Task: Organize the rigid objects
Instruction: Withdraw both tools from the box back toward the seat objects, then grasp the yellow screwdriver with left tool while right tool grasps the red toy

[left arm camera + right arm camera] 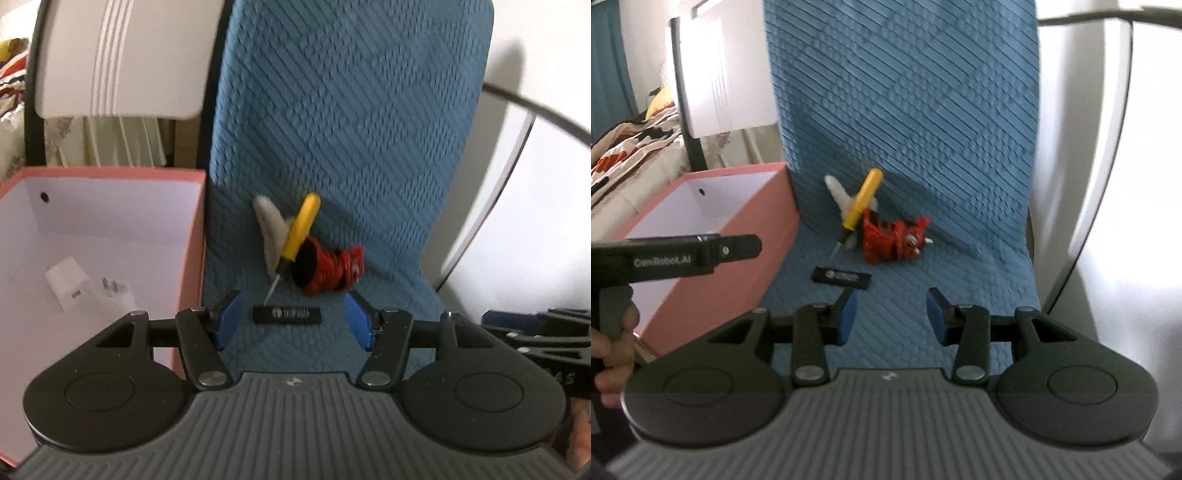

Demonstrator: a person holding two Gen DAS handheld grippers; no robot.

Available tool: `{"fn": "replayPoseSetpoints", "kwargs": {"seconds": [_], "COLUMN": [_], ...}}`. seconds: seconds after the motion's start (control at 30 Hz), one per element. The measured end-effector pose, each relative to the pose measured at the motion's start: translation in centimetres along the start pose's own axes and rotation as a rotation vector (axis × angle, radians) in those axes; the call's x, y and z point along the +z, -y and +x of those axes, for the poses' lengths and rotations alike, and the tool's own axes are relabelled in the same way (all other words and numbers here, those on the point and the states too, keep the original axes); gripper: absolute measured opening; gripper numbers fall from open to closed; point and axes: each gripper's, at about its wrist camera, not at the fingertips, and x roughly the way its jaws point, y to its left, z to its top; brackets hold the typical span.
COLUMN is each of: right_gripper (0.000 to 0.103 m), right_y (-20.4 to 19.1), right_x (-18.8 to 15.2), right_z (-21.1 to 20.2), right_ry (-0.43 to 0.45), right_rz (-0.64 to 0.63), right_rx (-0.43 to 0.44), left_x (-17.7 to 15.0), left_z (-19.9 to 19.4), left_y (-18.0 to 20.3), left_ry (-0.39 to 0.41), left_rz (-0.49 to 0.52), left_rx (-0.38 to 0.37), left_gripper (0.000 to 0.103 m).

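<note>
A blue quilted cloth (351, 129) covers the surface and carries everything. On it lie a small black bar (287, 315), a yellow-handled screwdriver (299, 236) resting across a white furry piece (267, 232), and a red toy (325, 271) just beside them. A pink box (194, 240) with a white inside stands at the cloth's left edge.

The left gripper (291, 319) hangs with jaws apart over a blue quilted cloth (351, 129), nothing between them. Just ahead lie a black flat bar (286, 315), a yellow-handled screwdriver (297, 238) and a red toy (327, 269); a pink box (190, 251) holds white chargers (86, 288).
</note>
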Motion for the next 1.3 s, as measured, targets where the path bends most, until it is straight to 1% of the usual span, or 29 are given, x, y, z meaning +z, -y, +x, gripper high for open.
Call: {"fn": "replayPoseSetpoints", "kwargs": {"seconds": [0.13, 0.27, 0.4, 0.53, 0.63, 0.7, 0.77, 0.9, 1.07, 1.23, 1.3], "right_gripper": [0.045, 0.045, 0.045, 0.045, 0.045, 0.045, 0.047, 0.047, 0.047, 0.047, 0.053], "right_y": [1.4, 2.8, 3.4, 4.1, 4.4, 4.7, 5.1, 5.8, 6.9, 7.1, 7.2], "right_x": [-0.4, -0.1, 0.7, 1.4, 2.0, 2.5, 2.9, 3.2, 3.2, 3.7, 3.8], "right_z": [0.5, 1.4, 2.9, 4.6, 5.9, 6.8, 7.8, 9.6, 12.7, 15.5, 16.6], "right_ry": [-0.019, -0.042, -0.047, -0.049, -0.051, -0.047, -0.055, -0.054, -0.072, -0.085, -0.103], "right_rz": [0.050, 0.116, 0.125, 0.151, 0.171, 0.189, 0.221, 0.284, 0.379, 0.446, 0.482], "right_rx": [-0.003, 0.024, 0.015, 0.044, 0.061, 0.073, 0.087, 0.121, 0.151, 0.165, 0.166], "left_x": [-0.8, -1.1, -0.9, -0.4, -0.3, -0.5, -0.6, -0.6, -0.3, 0.2, 0.3], "left_z": [1.5, 3.1, 4.8, 7.1, 8.3, 8.9, 9.6, 11.1, 13.2, 15.0, 15.6], "left_y": [0.5, 1.2, 1.5, 1.3, 1.0, 1.3, 1.5, 1.4, 1.1, 0.8, 0.8], "left_ry": [-0.028, -0.039, -0.025, -0.030, -0.040, -0.039, -0.042, -0.048, -0.048, -0.060, -0.058], "left_rz": [0.006, 0.022, 0.045, 0.040, 0.024, 0.055, 0.073, 0.065, 0.062, 0.051, 0.051], "left_rx": [0.008, 0.018, 0.073, 0.107, 0.115, 0.142, 0.150, 0.170, 0.190, 0.190, 0.190], "left_gripper": [0.066, 0.066, 0.066, 0.066, 0.065, 0.062, 0.058, 0.052, 0.051, 0.051, 0.051]}}
